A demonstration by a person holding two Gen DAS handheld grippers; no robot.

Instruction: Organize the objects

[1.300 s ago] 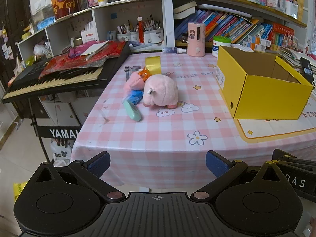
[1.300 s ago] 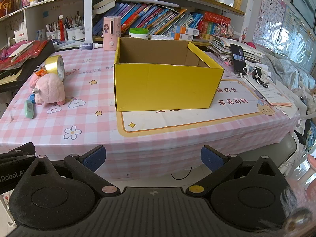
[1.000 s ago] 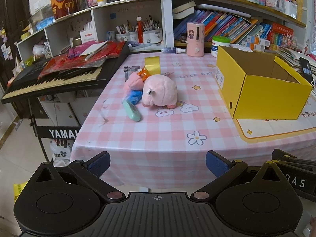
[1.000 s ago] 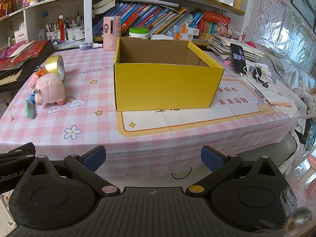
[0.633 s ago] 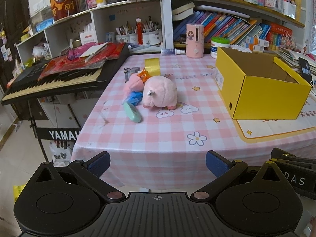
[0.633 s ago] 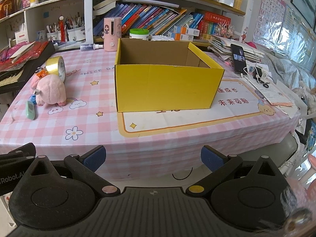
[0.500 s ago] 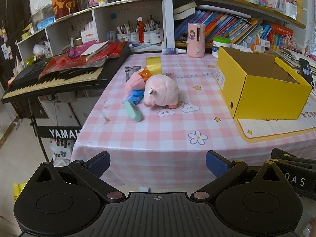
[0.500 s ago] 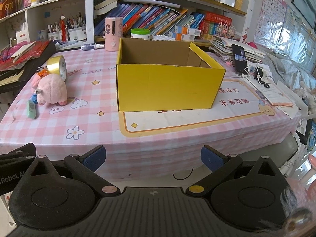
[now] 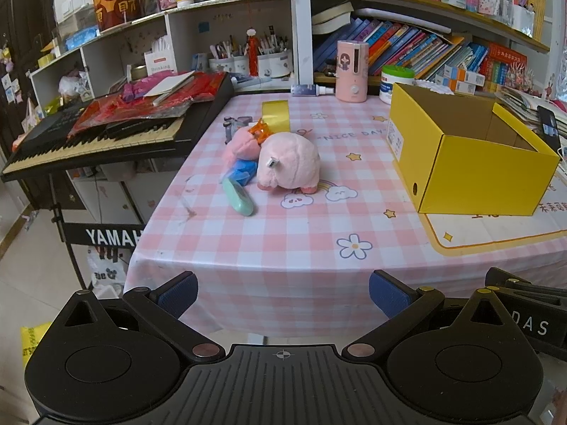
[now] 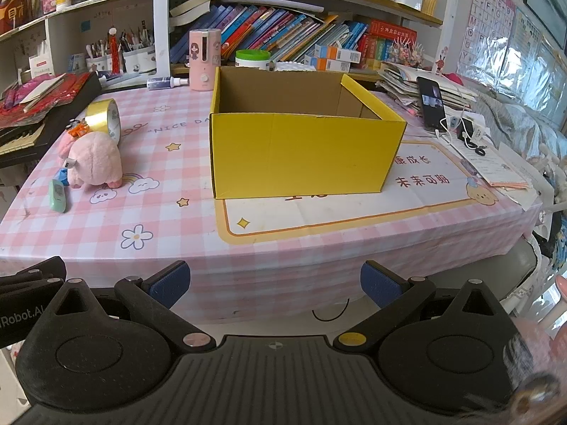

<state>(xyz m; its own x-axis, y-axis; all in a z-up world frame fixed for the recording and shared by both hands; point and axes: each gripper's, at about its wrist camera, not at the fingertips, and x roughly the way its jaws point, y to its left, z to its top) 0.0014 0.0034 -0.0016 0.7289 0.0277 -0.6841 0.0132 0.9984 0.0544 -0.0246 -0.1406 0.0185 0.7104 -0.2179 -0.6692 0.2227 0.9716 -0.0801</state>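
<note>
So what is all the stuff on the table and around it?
Open yellow cardboard box: one, yellow, table middle.
Pink plush pig: one, pink, left of box.
Gold tape roll: one, gold, behind pig.
Mint green oblong case: one, mint, lying beside pig.
Pink cylinder dispenser: one, pink, table back.
Black phone: one, black, propped right of box.
Black Yamaha keyboard: one, black, left of table.
Left gripper: open, before table edge.
Right gripper: open, before table edge.

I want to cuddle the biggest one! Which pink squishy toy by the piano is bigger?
The pink plush pig is the bigger one, round and fluffy, nearer the yellow box. The smaller pink toy sits half hidden behind it, toward the keyboard.
</note>
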